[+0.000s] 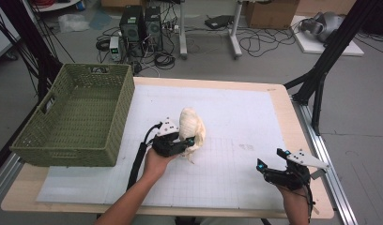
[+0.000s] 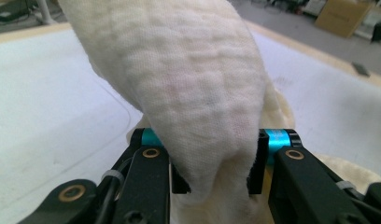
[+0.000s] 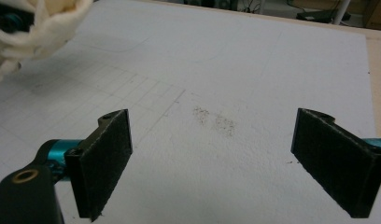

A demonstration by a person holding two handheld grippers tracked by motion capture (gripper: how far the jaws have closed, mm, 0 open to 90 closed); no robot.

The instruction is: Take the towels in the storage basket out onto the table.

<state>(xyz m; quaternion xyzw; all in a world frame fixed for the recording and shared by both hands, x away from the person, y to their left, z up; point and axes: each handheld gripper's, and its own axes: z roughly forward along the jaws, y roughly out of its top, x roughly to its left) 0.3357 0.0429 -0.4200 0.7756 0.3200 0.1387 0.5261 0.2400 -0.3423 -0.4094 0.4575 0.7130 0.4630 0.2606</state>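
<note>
- The table is a light wooden top, and a white gridded mat covers most of it.
- The green woven basket stands on the table's left end, partly over the mat's left edge, with its open top up; a handle cut-out shows in its near-left wall.
- The cream cloth sits near the middle of the mat, to the right of the basket and apart from it. It rises in a bunched hump, and its lower part trails down towards the mat.
- In the left gripper view the cloth fills the gap between the two black jaws, and both pads press into its fold.
- The left gripper is clamped on that cloth, close to its lower left side, held in the person's left hand.
- The right gripper is at the table's near right corner, well apart from the cloth, its jaws spread wide with nothing between them.
- In the right gripper view a faint grey smudge marks the mat beyond the jaws.
</note>
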